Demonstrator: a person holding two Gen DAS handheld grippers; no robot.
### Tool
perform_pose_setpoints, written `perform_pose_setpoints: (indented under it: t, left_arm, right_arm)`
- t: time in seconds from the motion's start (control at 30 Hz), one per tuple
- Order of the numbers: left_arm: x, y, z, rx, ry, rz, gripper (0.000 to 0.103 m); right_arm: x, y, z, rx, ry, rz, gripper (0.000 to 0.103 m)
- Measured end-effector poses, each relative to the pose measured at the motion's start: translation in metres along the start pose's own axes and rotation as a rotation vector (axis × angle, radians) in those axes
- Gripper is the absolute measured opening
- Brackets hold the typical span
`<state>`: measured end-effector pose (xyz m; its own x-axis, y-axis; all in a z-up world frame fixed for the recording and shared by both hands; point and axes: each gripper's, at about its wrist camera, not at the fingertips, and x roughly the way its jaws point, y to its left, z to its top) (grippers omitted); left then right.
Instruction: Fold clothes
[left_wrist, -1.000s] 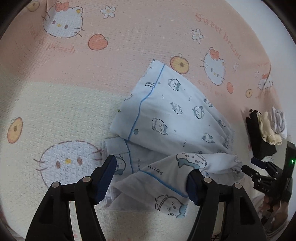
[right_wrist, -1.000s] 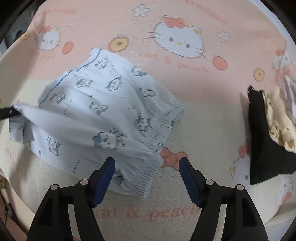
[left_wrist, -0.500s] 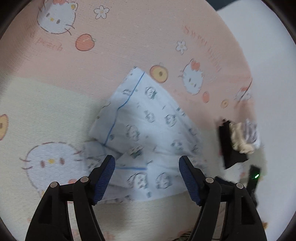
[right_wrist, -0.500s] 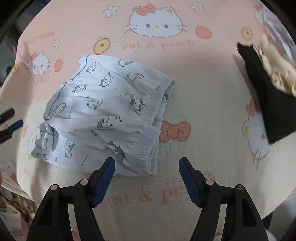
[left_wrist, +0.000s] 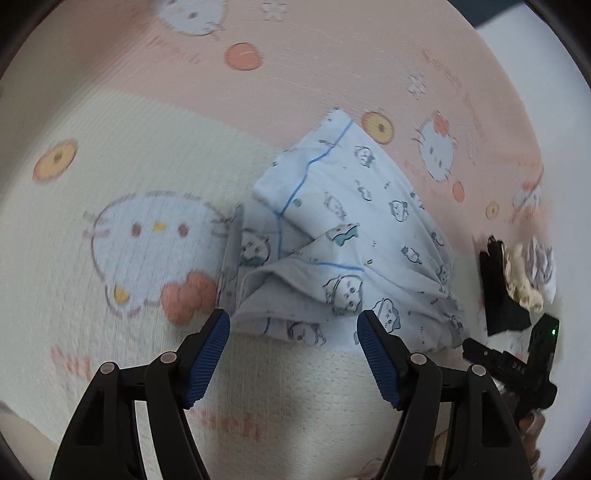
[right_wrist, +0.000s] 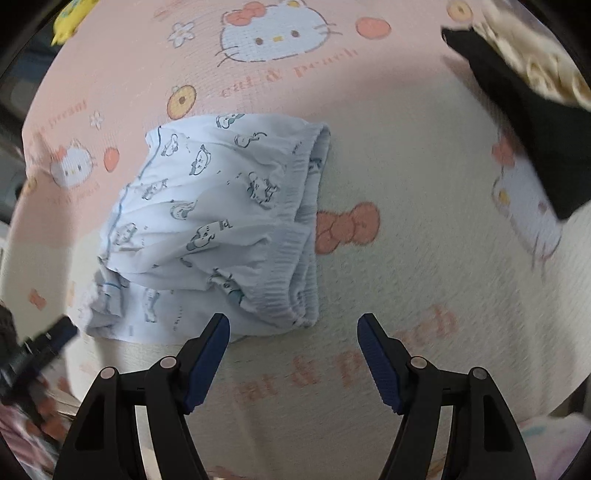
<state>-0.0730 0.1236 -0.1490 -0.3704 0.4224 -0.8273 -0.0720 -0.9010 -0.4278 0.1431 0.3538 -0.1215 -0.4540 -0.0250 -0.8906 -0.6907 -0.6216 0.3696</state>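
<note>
Pale blue shorts with small cartoon prints lie folded over on a pink and cream cat-print blanket. In the left wrist view my left gripper hovers open just short of the hem end, nothing between its blue pads. The right wrist view shows the same shorts with the elastic waistband toward the right. My right gripper is open in front of the waistband corner and holds nothing. The right gripper also shows at the lower right of the left wrist view.
A stack of folded clothes, black at the bottom with cream and white on top, sits on the blanket right of the shorts; it appears at the upper right as a black and cream pile. The left gripper's tip shows at the left edge.
The left gripper let go of the shorts' leg, which now lies folded over the rest. Both grippers pulled back from the shorts, then came nearer again.
</note>
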Motion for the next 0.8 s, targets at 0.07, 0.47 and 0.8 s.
perform_pose_setpoints:
  t: [0.07, 0.47, 0.8]
  left_arm:
    - [0.003, -0.002, -0.005, 0.013, 0.004, 0.031, 0.07]
    - [0.025, 0.023, -0.031, -0.186, 0.028, -0.146, 0.07]
    - [0.037, 0.036, -0.024, -0.223, -0.081, -0.275, 0.07]
  right_arm:
    - [0.001, -0.001, -0.003, 0.031, 0.0, 0.032, 0.071]
    - [0.017, -0.016, -0.012, 0.222, 0.027, 0.238, 0.072]
    - [0.036, -0.021, -0.006, 0.332, 0.026, 0.341, 0.072]
